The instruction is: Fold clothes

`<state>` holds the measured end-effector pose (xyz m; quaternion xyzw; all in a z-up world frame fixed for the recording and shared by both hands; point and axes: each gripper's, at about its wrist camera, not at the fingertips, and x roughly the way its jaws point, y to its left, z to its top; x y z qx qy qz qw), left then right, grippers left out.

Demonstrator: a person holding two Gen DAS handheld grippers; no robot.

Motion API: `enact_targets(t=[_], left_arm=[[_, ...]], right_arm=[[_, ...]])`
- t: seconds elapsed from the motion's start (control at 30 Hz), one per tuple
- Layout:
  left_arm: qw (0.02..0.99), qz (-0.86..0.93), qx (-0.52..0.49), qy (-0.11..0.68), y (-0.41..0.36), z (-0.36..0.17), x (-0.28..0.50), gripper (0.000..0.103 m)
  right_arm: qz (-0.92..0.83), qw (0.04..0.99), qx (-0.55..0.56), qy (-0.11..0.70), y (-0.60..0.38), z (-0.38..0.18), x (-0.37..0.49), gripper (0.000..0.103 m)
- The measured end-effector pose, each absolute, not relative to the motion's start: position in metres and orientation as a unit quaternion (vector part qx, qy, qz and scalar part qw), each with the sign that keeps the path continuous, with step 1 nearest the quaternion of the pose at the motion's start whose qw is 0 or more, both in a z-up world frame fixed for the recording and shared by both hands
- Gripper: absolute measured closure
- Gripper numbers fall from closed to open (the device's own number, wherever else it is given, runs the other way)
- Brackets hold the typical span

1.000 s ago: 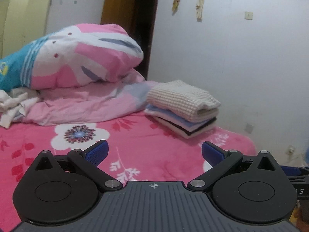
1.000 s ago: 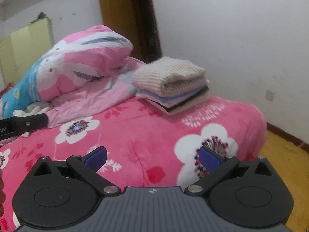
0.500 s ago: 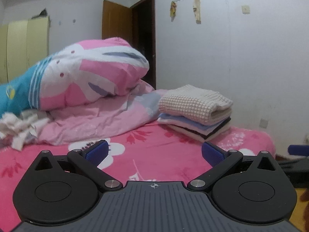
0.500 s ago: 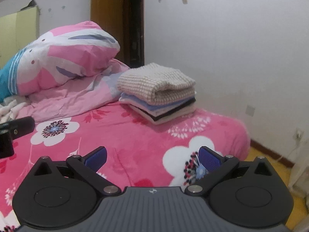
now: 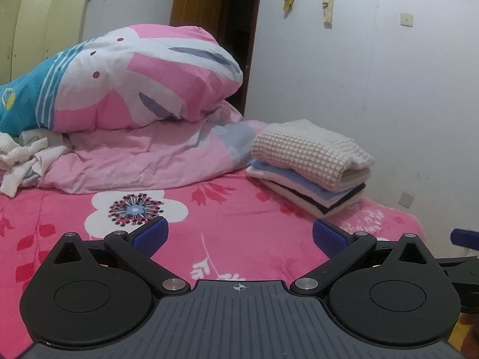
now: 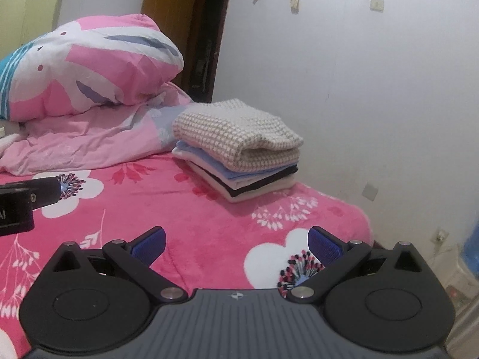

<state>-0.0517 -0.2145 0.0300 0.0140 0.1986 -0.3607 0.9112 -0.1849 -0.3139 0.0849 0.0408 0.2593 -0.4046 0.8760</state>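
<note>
A stack of folded clothes [image 5: 311, 167], topped by a beige waffle-knit sweater, sits on the pink floral bed [image 5: 227, 221] near the wall; it also shows in the right wrist view [image 6: 239, 149]. A crumpled white garment [image 5: 21, 158] lies at the far left beside the quilt. My left gripper [image 5: 239, 236] is open and empty above the bed. My right gripper [image 6: 236, 242] is open and empty above the bed's near corner. The left gripper's side shows in the right wrist view [image 6: 18, 206].
A rolled pink, white and blue quilt [image 5: 128, 89] lies piled at the head of the bed. The white wall [image 5: 389, 89] runs along the right. A brown door [image 5: 206, 9] stands open behind. The bed's edge [image 6: 368, 227] drops to the floor at right.
Both views have shifted: the clothes stack and quilt sit slightly differently in frame as the grippers pulled back and tilted. Both grippers stayed open and empty.
</note>
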Motion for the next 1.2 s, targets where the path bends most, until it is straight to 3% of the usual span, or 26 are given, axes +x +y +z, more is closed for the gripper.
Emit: enact_targets(t=[1.2], left_arm=[[0.902, -0.365, 0.065, 0.223, -0.239, 0.018, -0.059, 0.0]], right_arm=[[-0.437, 0.848, 0.08, 0.289, -0.334, 0.073, -0.182, 0.0]])
